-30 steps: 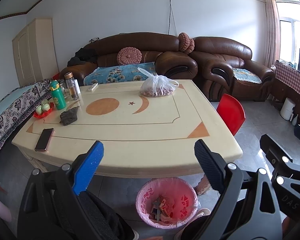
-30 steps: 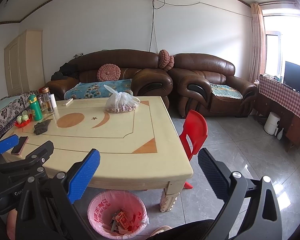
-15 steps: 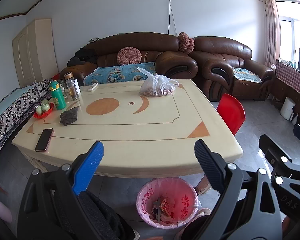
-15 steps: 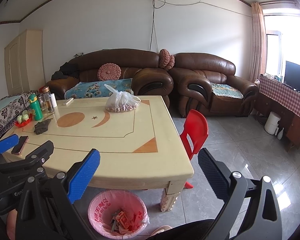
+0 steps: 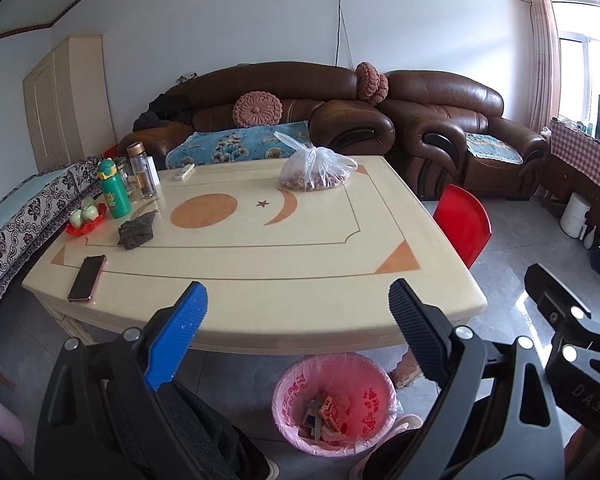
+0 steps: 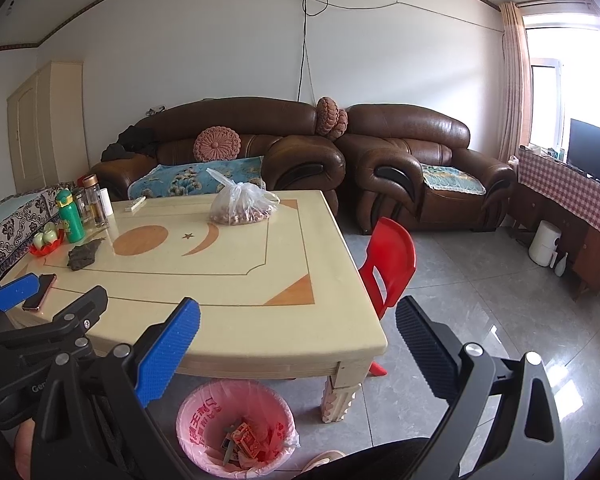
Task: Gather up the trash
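Two open, empty grippers held back from a table, a lined trash bin below and between them.

Left wrist view: the left gripper (image 5: 296, 312) has its fingers spread wide, holding nothing; the pink-lined trash bin (image 5: 334, 402) sits on the floor just below and ahead, under the near edge of the table (image 5: 260, 280). Right wrist view: the right gripper (image 6: 298, 330) is likewise spread and empty; the bin (image 6: 236, 426) lies below, slightly left, so neither is clearly nearer.
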### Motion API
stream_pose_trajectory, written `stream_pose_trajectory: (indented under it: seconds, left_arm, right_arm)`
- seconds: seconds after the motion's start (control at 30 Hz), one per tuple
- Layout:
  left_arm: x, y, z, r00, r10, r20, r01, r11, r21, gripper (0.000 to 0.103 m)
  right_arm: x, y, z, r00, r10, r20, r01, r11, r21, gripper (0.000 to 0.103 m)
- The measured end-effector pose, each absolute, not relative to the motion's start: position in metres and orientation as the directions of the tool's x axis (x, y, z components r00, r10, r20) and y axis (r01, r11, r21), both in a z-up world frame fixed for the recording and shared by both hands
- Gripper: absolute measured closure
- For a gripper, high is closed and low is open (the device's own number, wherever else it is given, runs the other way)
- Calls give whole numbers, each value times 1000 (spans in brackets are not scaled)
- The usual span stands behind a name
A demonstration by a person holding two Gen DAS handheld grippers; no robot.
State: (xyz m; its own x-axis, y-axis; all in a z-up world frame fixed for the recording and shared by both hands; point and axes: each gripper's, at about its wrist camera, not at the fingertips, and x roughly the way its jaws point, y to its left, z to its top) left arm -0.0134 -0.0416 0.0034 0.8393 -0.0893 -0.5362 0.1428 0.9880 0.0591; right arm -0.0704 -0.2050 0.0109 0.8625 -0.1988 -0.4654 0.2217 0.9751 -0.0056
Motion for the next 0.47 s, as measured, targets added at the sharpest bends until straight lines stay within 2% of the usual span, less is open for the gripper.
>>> stream_pose_trajectory:
  seconds: [0.47]
  left_arm:
    - [-10,-39,4,828,-92,-554,148,987,58,13]
  right_arm:
    - [-70,-206,11,863,-190,-468,214,977,-2,7]
